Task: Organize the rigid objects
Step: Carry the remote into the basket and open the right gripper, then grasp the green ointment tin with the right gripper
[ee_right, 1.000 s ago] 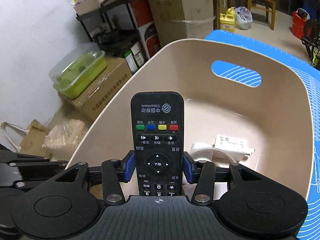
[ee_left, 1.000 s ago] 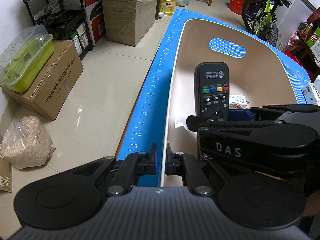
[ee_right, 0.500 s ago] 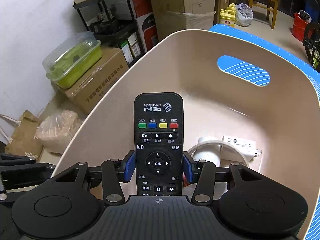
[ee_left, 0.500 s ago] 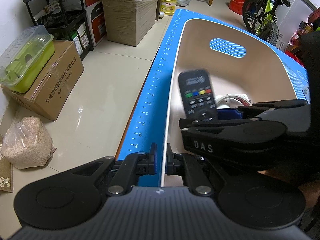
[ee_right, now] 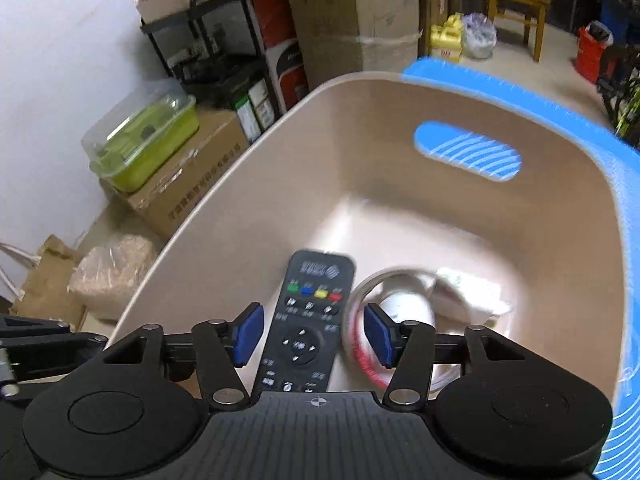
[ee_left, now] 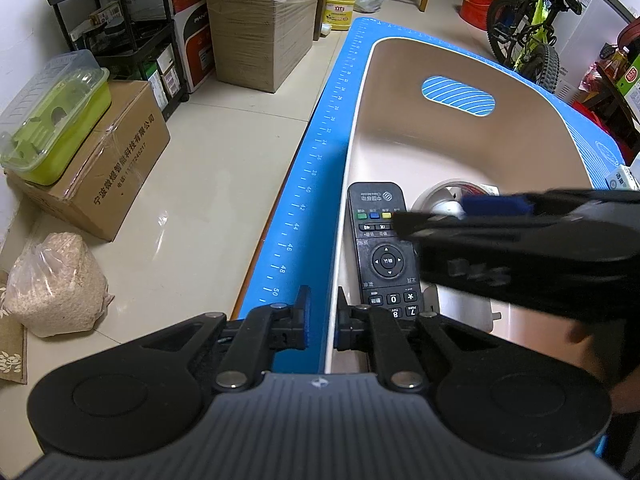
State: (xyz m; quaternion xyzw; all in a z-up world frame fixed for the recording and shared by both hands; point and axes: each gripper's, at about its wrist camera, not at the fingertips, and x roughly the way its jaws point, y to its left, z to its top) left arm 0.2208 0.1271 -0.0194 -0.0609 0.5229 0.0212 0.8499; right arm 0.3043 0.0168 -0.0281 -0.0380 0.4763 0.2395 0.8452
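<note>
A black remote (ee_left: 384,256) (ee_right: 308,320) lies face up inside the beige basket (ee_left: 400,120) (ee_right: 360,140), along its left wall. My right gripper (ee_right: 314,334) hovers over the remote's lower half. Its jaws are opening, and the blue pads (ee_right: 248,334) stand clear of the remote on both sides. My left gripper (ee_left: 322,316) is closed on the basket's near left rim, one finger outside and one inside, and its jaws are just starting to ease apart. A white coiled cable with a plug (ee_right: 400,304) (ee_left: 444,196) lies beside the remote.
The basket stands on a blue ruled mat (ee_left: 304,184). On the floor at left are a cardboard box with a green lidded container (ee_left: 52,120), a bag of grain (ee_left: 56,284) and a black shelf (ee_left: 120,32). A bicycle (ee_left: 532,40) stands at the far right.
My right gripper has let go of the remote, which dropped from between its pads to the basket floor. Its fingers have spread apart. The left gripper stays on the rim.
</note>
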